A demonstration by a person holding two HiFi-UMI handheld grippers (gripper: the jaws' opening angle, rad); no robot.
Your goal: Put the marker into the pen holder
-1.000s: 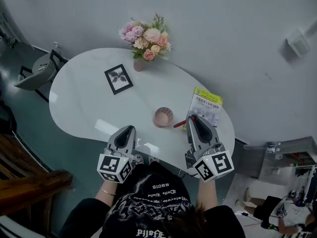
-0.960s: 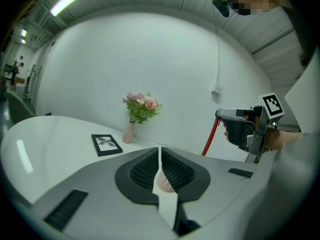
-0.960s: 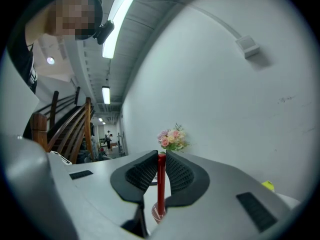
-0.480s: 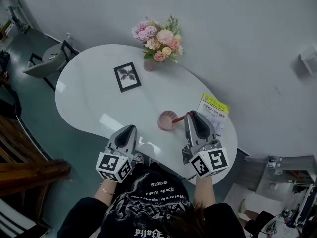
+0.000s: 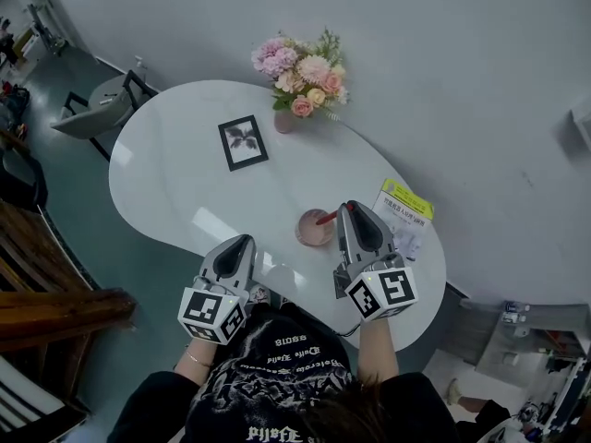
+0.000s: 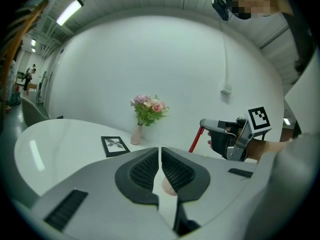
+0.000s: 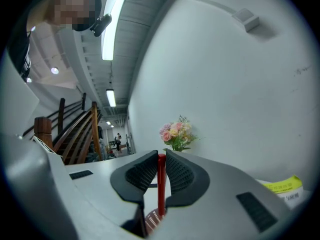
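A red marker (image 7: 161,184) stands upright between the pads of my right gripper (image 7: 161,176), which is shut on it. In the head view the right gripper (image 5: 345,218) holds the marker (image 5: 326,218) over the rim of the pink pen holder (image 5: 313,232) on the white table (image 5: 175,183). The holder's mesh wall (image 7: 151,220) shows just below the marker's lower end. My left gripper (image 5: 235,253) hangs at the table's near edge, shut and holding nothing. In the left gripper view its pads (image 6: 150,168) meet, and the holder (image 6: 167,186) shows behind them.
A vase of pink flowers (image 5: 300,81) stands at the table's far edge. A black picture frame (image 5: 243,142) lies left of it. A yellow-topped booklet (image 5: 404,212) lies at the right end. A chair (image 5: 92,113) stands beyond the table's left end, a wooden stair rail (image 5: 55,307) at lower left.
My right gripper has carried the red marker leftward from beside the booklet to over the pen holder. The left gripper has stayed where it was.
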